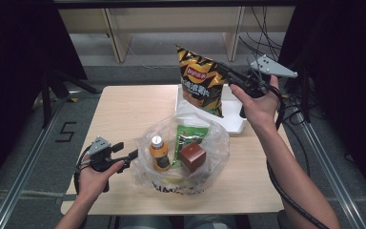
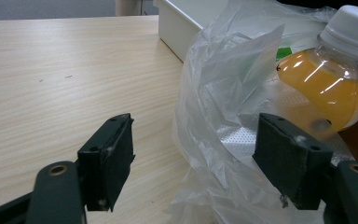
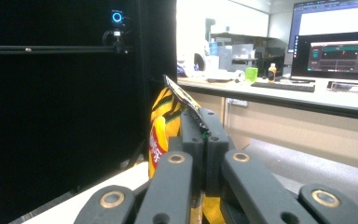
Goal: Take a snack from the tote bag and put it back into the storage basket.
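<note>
Between the clamped fingers of the right gripper (image 1: pixel 229 76), the chip bag (image 1: pixel 201 86) hangs by one edge and may slip; left gripper (image 2: pixel 200 163) fingers stand wide beside the plastic bag (image 2: pixel 223 116).

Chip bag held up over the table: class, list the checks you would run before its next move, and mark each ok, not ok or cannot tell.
1. Right hand-held gripper shut on the chip bag: ok.
2. Chip bag lifted off the table: ok.
3. Left hand-held gripper open at the plastic bag: ok.
4. Left pads pressing the plastic: not ok.
5. White tray has room: cannot tell.
6. Bottle upright in the plastic bag: ok.
</note>
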`<state>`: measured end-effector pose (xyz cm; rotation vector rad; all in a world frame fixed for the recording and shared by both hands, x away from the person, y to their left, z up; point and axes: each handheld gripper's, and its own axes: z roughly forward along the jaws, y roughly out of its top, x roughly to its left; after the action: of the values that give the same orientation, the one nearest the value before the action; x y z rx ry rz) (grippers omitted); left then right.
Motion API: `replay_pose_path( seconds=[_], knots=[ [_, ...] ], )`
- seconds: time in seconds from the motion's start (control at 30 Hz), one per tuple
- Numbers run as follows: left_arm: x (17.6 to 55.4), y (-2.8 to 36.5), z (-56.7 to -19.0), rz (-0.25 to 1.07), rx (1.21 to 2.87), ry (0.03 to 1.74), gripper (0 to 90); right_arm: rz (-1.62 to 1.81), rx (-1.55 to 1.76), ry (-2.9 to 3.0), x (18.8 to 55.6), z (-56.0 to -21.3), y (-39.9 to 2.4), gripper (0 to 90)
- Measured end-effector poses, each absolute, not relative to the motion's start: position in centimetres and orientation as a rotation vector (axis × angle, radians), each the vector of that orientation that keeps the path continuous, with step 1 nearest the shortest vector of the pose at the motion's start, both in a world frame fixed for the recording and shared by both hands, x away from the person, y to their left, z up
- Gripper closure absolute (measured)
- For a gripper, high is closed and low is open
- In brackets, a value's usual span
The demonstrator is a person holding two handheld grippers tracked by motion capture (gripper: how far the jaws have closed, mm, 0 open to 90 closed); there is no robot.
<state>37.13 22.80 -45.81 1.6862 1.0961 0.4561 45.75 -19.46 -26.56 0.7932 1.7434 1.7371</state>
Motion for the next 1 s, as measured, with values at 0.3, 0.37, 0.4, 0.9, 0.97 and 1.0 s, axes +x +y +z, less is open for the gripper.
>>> replay_pose_path(
  seconds=[0.3,0.37,0.4,0.9,0.97,1.0],
  knots=[
    [37.1,22.7,-45.7,0.453,1.682,1.109,27.6,1.707,0.831,1.73,46.7,-26.8,-20.0,90.0],
    [37.1,22.6,-45.6,0.458,1.689,1.095,27.7,1.713,0.836,1.725,46.9,-26.9,-20.1,90.0],
    [37.0,22.6,-45.6,0.457,1.686,1.095,27.6,1.714,0.842,1.719,47.1,-27.0,-20.1,90.0],
    [36.9,22.3,-45.6,0.457,1.688,1.086,27.6,1.692,0.869,1.727,48.4,-27.3,-20.2,90.0],
    [36.9,22.3,-45.5,0.454,1.686,1.086,27.6,1.692,0.875,1.726,48.6,-27.4,-20.3,90.0],
    [36.8,22.2,-45.6,0.451,1.676,1.094,27.6,1.688,0.888,1.725,48.7,-27.5,-20.3,90.0]
  ],
)
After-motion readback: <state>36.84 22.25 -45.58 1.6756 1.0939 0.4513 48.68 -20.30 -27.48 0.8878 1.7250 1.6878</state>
